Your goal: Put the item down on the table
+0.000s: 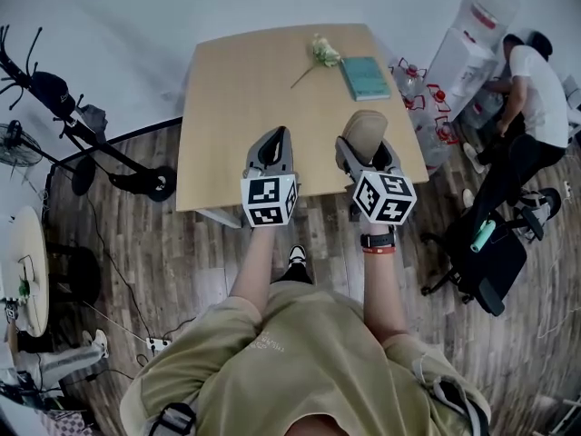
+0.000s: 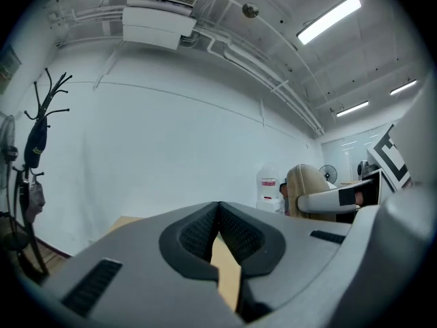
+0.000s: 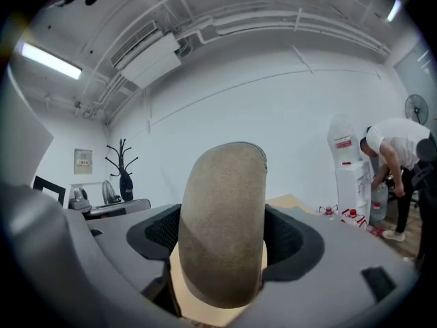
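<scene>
My right gripper point(image 1: 365, 153) is shut on a tan, suede-like oblong item point(image 1: 363, 131) with a rounded end, which sticks out past the jaws over the near right part of the wooden table point(image 1: 236, 98). In the right gripper view the tan item point(image 3: 222, 217) stands upright between the dark pads and fills the gap of the right gripper point(image 3: 222, 255). My left gripper point(image 1: 272, 151) hovers over the table's near edge, level with the right one. Its pads meet in the left gripper view, so the left gripper point(image 2: 218, 214) is shut on nothing.
A flower sprig point(image 1: 321, 54) and a teal book point(image 1: 365, 77) lie at the table's far right. A person point(image 1: 534, 98) bends by a water dispenser point(image 1: 474, 27) with water bottles point(image 1: 413, 82) on the floor. An office chair point(image 1: 483, 254) stands to the right, a scooter point(image 1: 109, 157) to the left.
</scene>
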`<state>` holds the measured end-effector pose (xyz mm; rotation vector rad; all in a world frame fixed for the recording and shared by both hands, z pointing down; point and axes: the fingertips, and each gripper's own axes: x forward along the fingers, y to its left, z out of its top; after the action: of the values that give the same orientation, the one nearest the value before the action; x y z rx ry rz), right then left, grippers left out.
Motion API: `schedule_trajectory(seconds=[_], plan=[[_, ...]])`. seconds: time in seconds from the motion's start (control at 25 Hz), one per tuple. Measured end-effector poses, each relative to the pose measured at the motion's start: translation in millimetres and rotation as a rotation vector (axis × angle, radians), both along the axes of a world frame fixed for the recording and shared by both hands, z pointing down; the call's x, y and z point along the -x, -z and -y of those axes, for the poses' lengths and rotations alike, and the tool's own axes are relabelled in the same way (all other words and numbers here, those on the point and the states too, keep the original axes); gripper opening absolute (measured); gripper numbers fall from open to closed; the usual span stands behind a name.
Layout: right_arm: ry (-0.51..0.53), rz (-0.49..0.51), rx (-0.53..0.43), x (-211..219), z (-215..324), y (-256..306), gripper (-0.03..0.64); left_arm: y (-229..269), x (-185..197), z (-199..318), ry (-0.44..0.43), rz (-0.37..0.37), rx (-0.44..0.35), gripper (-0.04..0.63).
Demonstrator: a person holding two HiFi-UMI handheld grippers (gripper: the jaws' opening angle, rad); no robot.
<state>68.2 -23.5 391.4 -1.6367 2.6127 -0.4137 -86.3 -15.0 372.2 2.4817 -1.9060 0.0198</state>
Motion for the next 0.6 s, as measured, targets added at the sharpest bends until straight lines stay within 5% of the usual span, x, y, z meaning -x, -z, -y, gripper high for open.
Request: schedule_trajectory(seconds=[0.6], plan=[[-0.007,-0.064,0.052,48.4,116.9,-20.0,0.374,-19.9,37.3,121.7,-0.071,-0.019,0.053,0.023]])
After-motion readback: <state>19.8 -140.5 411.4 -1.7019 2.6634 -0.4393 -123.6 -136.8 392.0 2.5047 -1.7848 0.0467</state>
